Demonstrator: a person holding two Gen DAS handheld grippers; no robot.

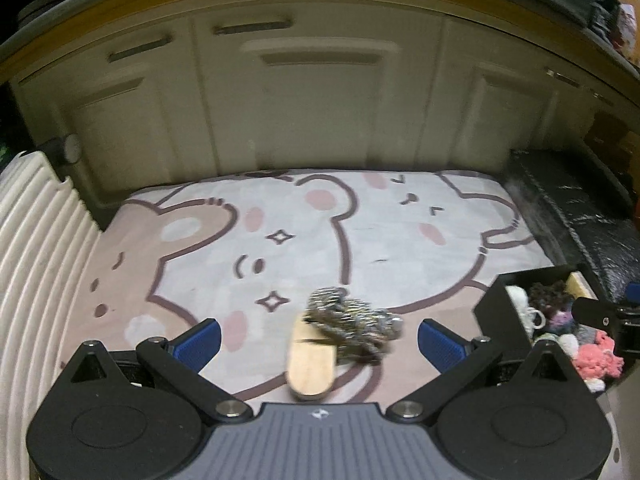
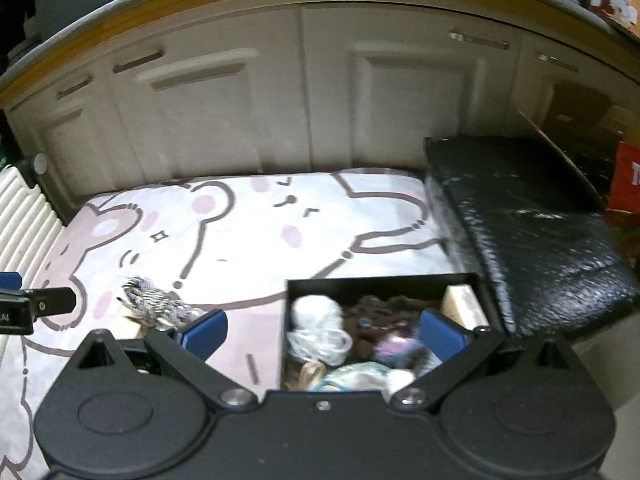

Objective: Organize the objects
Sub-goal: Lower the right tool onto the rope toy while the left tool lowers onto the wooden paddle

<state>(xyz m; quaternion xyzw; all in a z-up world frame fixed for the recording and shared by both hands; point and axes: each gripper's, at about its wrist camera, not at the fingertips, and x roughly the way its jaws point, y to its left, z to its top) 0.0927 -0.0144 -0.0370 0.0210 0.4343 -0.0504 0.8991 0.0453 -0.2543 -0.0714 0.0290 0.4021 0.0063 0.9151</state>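
Observation:
A wooden bobbin wound with black-and-white twine (image 1: 340, 332) lies on the cartoon-bear mat (image 1: 280, 216), between and just ahead of the wide-open fingers of my left gripper (image 1: 320, 342); it is not gripped. It also shows in the right wrist view (image 2: 156, 306). A black box (image 2: 384, 284) holding several yarn pieces stands on the mat at the right; it also shows in the left wrist view (image 1: 496, 312). My right gripper (image 2: 324, 330) is open and empty, just above the box's near side.
White cabinet doors (image 1: 320, 112) rise behind the mat. A black padded bench (image 2: 532, 220) runs along the right. A ribbed white cushion (image 1: 36, 264) borders the left. A red item (image 2: 626, 176) sits at the far right.

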